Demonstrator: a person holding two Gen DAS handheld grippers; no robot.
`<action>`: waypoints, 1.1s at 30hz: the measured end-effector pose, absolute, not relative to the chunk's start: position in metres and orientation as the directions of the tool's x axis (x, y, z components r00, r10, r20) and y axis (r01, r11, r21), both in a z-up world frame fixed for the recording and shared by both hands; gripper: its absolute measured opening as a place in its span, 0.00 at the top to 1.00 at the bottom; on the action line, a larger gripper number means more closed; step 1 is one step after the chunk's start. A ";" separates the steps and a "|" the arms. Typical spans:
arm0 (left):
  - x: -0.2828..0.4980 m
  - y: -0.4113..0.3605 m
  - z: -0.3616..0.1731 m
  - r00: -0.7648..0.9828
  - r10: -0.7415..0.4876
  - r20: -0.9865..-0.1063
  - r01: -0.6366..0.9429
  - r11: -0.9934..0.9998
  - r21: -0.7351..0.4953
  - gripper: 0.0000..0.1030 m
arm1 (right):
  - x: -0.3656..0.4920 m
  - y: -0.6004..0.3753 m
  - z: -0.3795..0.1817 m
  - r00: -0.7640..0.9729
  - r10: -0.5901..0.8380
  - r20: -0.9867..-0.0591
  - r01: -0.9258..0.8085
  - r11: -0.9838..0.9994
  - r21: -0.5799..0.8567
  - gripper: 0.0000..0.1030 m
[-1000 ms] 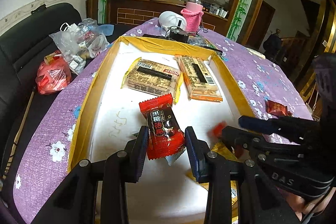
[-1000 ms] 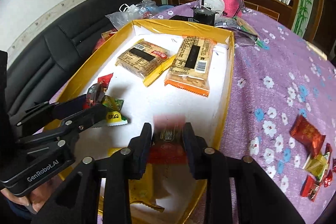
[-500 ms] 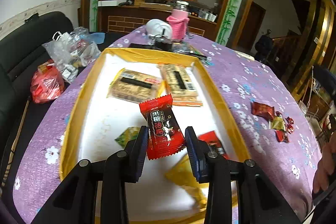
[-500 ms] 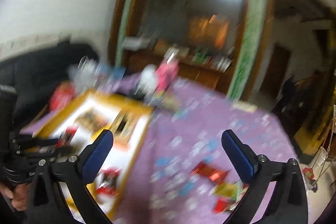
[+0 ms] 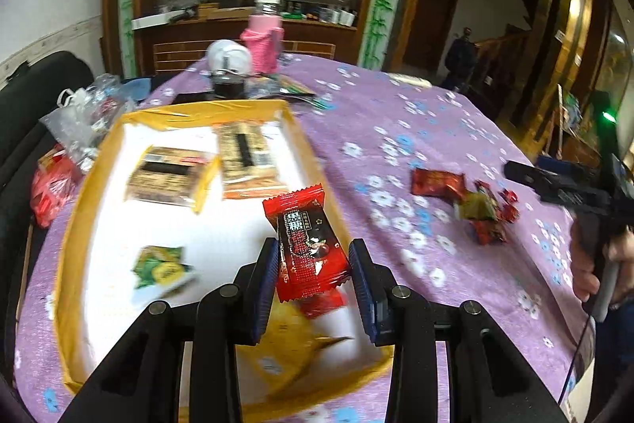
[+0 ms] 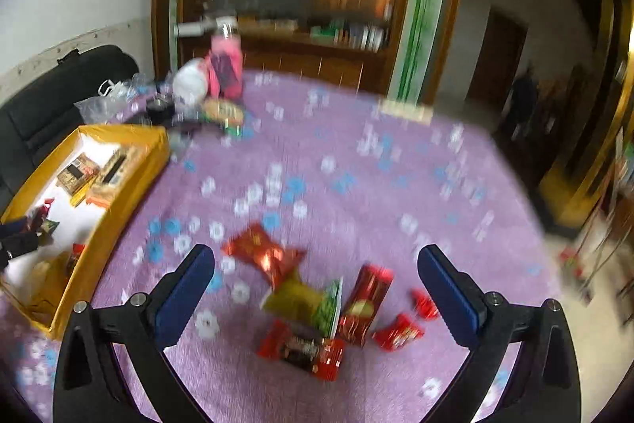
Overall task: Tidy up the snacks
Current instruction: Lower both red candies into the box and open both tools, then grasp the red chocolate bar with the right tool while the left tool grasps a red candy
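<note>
The left gripper [image 5: 313, 280] is clamped on a red candy [image 5: 307, 248], holding it above the near right part of the yellow tray [image 5: 75, 217]. Inside the tray lie two tan biscuit packs [image 5: 170, 173], a green sachet [image 5: 160, 266] and some blurred wrappers under the held candy. The right gripper [image 6: 317, 288] has its jaws spread wide with nothing between them, over a loose pile of snacks [image 6: 329, 308] on the purple cloth [image 6: 356, 165], well to the right of the tray. A pink bottle [image 5: 263, 42] stands beyond the tray
</note>
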State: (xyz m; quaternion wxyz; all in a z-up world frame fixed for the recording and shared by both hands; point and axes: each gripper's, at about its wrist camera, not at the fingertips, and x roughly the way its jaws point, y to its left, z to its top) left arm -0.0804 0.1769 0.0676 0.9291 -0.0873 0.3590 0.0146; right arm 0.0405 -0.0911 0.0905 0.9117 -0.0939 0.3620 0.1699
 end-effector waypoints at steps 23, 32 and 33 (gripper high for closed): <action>-0.055 0.160 0.074 0.703 -0.067 -0.708 -0.089 0.979 -0.181 0.50 | 0.109 -0.137 0.029 0.479 0.239 -0.844 -0.132 0.971 0.200 0.56; 0.002 0.112 0.078 0.636 -0.206 -0.744 -0.037 0.955 -0.296 0.41 | 0.109 -0.128 0.019 0.496 0.201 -0.845 -0.185 0.975 0.123 0.76; 0.009 0.109 0.078 0.632 -0.211 -0.745 -0.045 0.951 -0.307 0.40 | 0.109 -0.131 0.019 0.497 0.216 -0.840 -0.184 0.973 0.141 0.76</action>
